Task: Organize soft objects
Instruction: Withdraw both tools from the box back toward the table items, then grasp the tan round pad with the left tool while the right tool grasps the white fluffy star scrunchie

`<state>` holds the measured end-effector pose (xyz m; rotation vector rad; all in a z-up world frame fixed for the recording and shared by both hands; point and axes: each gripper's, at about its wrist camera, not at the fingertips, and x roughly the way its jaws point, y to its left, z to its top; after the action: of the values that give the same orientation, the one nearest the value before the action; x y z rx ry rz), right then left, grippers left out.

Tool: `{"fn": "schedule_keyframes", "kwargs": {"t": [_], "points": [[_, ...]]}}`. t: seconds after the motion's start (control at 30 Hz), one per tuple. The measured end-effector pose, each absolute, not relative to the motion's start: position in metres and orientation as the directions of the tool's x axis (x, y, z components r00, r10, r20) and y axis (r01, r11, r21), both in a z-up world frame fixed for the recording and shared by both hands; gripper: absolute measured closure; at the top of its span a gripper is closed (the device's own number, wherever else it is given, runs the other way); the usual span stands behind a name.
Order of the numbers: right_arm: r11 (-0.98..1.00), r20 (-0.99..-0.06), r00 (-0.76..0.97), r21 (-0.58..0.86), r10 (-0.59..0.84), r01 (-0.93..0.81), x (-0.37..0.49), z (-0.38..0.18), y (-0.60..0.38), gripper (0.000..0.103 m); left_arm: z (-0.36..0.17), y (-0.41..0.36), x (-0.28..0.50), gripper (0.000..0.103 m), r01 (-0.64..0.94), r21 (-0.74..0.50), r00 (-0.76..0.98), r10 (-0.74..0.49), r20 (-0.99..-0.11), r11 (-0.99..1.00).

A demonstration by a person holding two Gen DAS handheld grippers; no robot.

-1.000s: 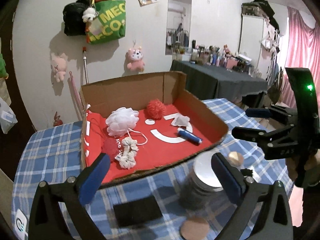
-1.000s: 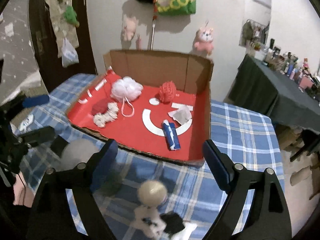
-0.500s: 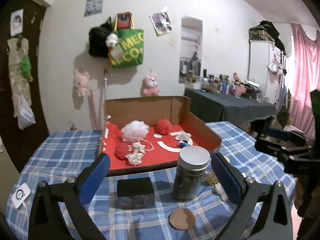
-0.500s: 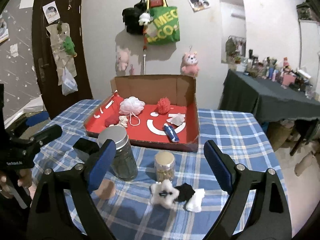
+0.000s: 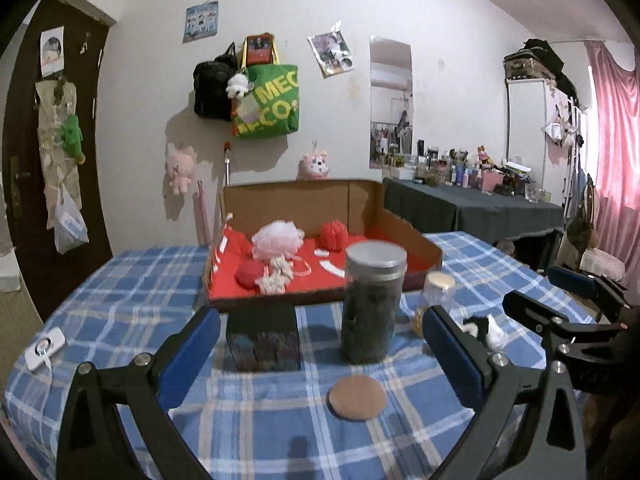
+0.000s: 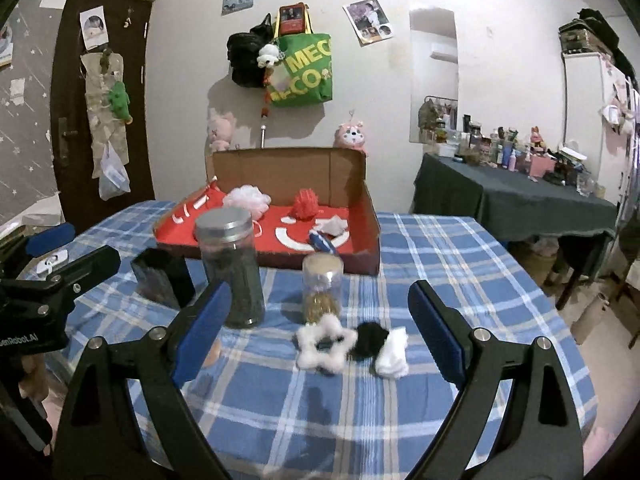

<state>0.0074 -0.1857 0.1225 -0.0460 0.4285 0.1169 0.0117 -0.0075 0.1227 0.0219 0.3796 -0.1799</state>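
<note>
1. Both grippers are hanging over the near edge of the desk [image 6: 460, 248], and both are spread wide with nothing between the blue pads: the left gripper [image 5: 320, 350] is facing the black box and the tall jar, while the right gripper [image 6: 318, 320] is framing the soft pieces.
2. Blue plaid cloth is covering the whole desk, and everything is sitting on it.
3. At the far side, the cardboard box [image 6: 288, 172] with the red lining is lying open, its back wall standing upright.
4. Inside it, a pale pink bath pouf [image 5: 278, 240] is sitting beside a red pouf [image 5: 334, 234], with a white scrunchie [image 5: 276, 276] and a red ball [image 5: 248, 274] just in front.
5. Just in front of the box, the tall dark jar [image 6: 232, 268] with a grey lid is standing upright, with a small clear jar [image 6: 322, 290] near it.
6. Left of the tall jar, a black box [image 5: 262, 336] is standing on the cloth.
7. Nearest the right gripper, a white star-shaped scrunchie [image 6: 324, 342] is lying flat, touching a black soft piece [image 6: 370, 338], which is touching a white soft piece [image 6: 394, 354].
8. A brown round disc [image 5: 356, 398] is lying flat near the left gripper.
</note>
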Motion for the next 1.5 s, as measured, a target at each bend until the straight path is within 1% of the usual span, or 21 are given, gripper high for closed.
{"fn": "schedule_keyframes", "kwargs": {"t": [0.17,0.57,0.7,1.1,1.4,1.5], "points": [[0.994,-0.443,0.893,-0.036,0.081,-0.108,0.003,0.104,-0.183,0.012,0.103,-0.007,0.011,0.0,0.165,-0.031,0.897,-0.163,-0.411,0.986],[0.996,-0.542,0.836,0.009,0.084,-0.094,0.008,0.063,-0.187,0.012,0.063,-0.009,0.017,0.0,0.157,-0.027,0.846,-0.149,-0.512,0.987],[0.995,-0.567,0.819,0.019,0.09,-0.097,0.011,0.055,-0.188,0.012,0.057,-0.01,0.02,0.0,0.16,-0.031,0.832,-0.151,-0.534,0.987],[0.994,-0.596,0.795,0.046,0.11,-0.103,0.019,0.047,-0.192,0.012,0.048,-0.013,0.03,0.0,0.181,-0.036,0.798,-0.169,-0.578,0.983],[0.988,-0.639,0.754,0.094,0.153,-0.121,0.043,0.042,-0.2,0.012,0.041,-0.015,0.051,0.0,0.203,-0.046,0.76,-0.187,-0.623,0.978],[0.986,-0.649,0.743,0.09,0.165,-0.141,0.052,0.042,-0.198,0.012,0.04,-0.017,0.058,0.0,0.221,-0.047,0.743,-0.199,-0.639,0.974]]}}
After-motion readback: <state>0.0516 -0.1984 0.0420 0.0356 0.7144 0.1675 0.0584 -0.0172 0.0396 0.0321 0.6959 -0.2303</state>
